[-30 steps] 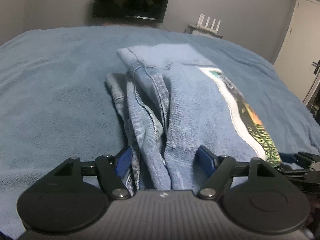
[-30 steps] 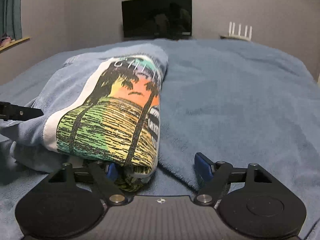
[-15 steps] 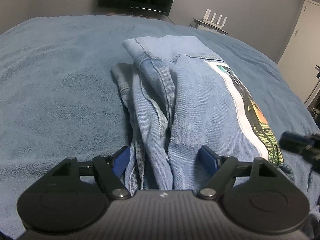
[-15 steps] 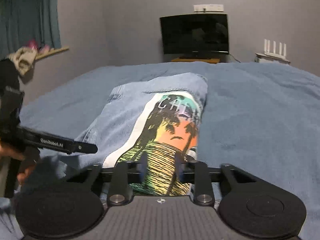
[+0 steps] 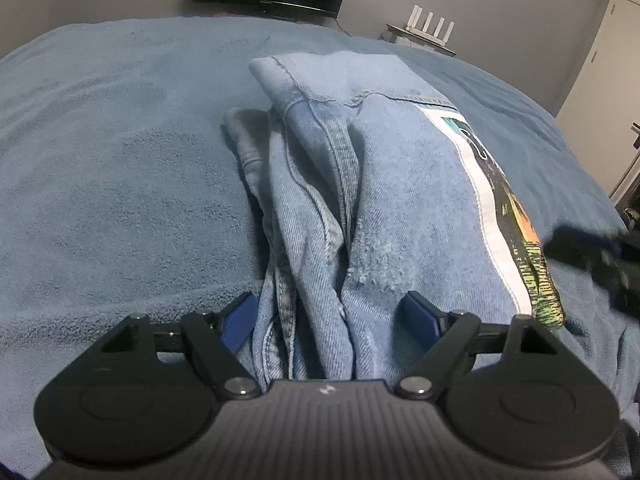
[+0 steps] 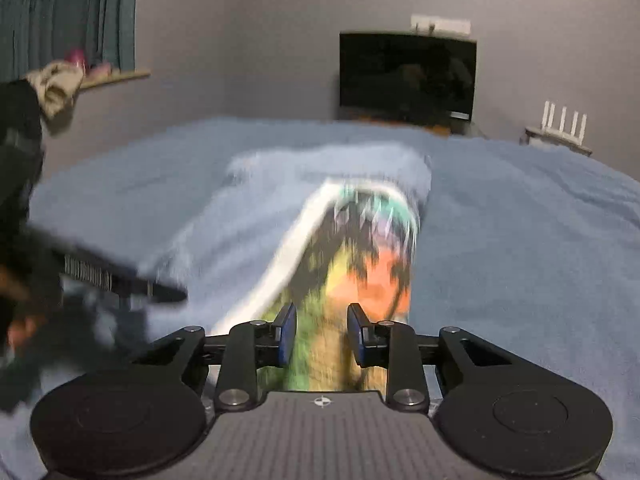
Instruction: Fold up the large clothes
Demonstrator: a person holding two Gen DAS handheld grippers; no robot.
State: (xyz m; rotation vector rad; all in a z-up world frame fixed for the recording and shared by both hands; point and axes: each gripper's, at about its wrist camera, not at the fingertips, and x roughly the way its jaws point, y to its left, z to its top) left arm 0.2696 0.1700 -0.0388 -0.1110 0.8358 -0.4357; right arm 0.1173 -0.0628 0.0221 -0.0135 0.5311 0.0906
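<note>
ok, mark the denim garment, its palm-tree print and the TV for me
denim garment (image 5: 400, 200): left wrist view, plain top panel.
palm-tree print (image 6: 372, 276): right wrist view, orange middle, blurred.
TV (image 6: 408, 76): right wrist view, dark screen centre.

Folded denim garment (image 5: 384, 208) on bed.

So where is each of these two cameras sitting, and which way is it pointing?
Left wrist: rides on the left gripper, looking down along its open blue-padded fingers at the folded pale-blue denim garment; the right gripper blurs in at the right edge.
Right wrist: rides on the right gripper, facing the garment's palm-tree sunset print; a hand holds the left gripper at left.
Shared: garment, blue fleece bedspread, black wall television, white router.
</note>
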